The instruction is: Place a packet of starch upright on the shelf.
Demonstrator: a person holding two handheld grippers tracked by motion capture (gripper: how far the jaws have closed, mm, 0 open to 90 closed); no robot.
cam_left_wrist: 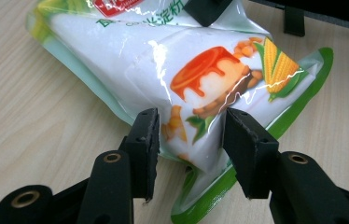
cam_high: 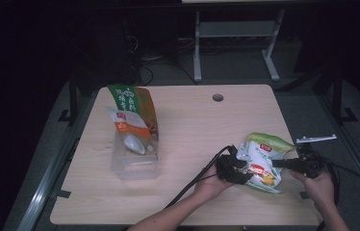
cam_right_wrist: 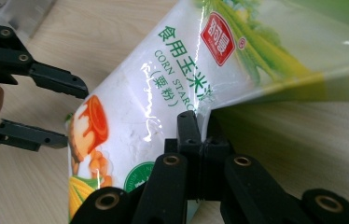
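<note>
A soft, glossy corn starch bag [cam_high: 263,161] lies on the wooden table [cam_high: 192,125], well to the right of a clear plastic container [cam_high: 135,163]. It looks floppy and slippery, best gripped by its sealed edges. The right gripper [cam_right_wrist: 199,128] pinches one edge; the left gripper [cam_left_wrist: 190,135], jaws parted, straddles a corner.

Right claw [cam_right_wrist: 199,133] clamped on starch bag [cam_right_wrist: 163,93]
</note>
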